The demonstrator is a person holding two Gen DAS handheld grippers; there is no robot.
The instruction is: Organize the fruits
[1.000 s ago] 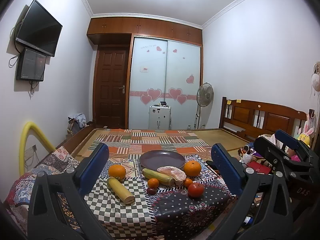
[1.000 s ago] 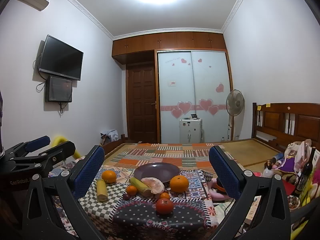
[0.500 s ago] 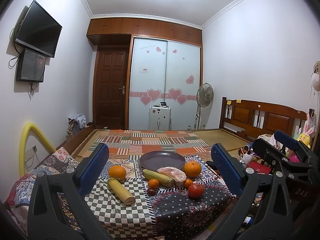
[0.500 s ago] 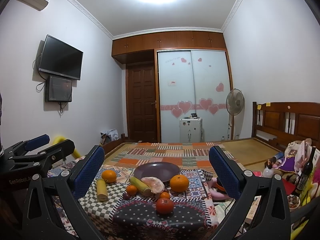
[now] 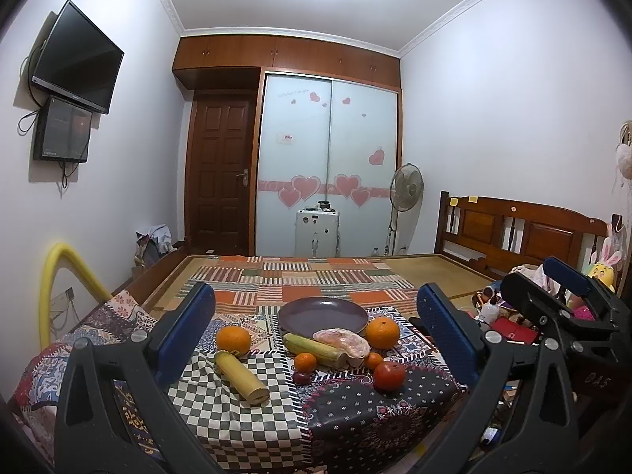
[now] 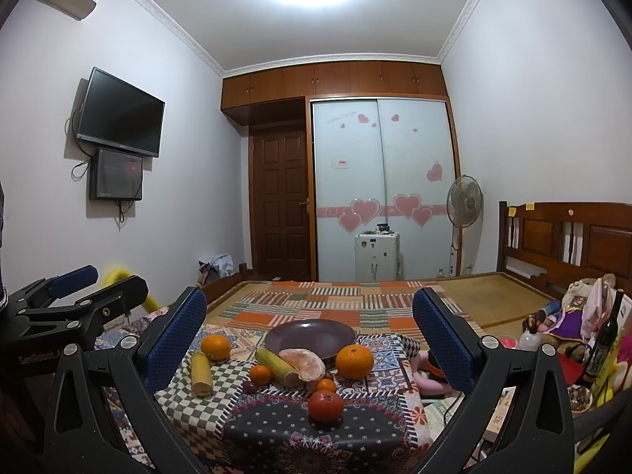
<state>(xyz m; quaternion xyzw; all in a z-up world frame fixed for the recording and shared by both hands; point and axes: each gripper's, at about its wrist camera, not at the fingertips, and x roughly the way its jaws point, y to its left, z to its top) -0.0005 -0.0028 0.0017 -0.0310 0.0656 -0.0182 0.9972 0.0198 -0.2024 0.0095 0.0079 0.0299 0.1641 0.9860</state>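
An empty purple plate (image 5: 322, 314) (image 6: 310, 335) sits at the back of a small cloth-covered table. In front of it lie two large oranges (image 5: 233, 340) (image 5: 382, 332), two yellow-green cane pieces (image 5: 241, 377) (image 5: 314, 349), a pink peel-like piece (image 5: 343, 341), two small tangerines (image 5: 305, 362), a dark grape (image 5: 301, 377) and a red tomato (image 5: 389, 375) (image 6: 325, 405). My left gripper (image 5: 316, 335) and right gripper (image 6: 309, 339) are both open, held back from the table, nothing between the fingers. Each gripper shows at the edge of the other's view.
The table stands on a bed with a patchwork cover (image 5: 300, 276). Toys and clutter (image 6: 572, 316) and a dark bottle (image 6: 602, 339) crowd the right side. A yellow foam tube (image 5: 59, 276) arches at the left. A wooden headboard (image 5: 521, 233), a fan and a wardrobe stand behind.
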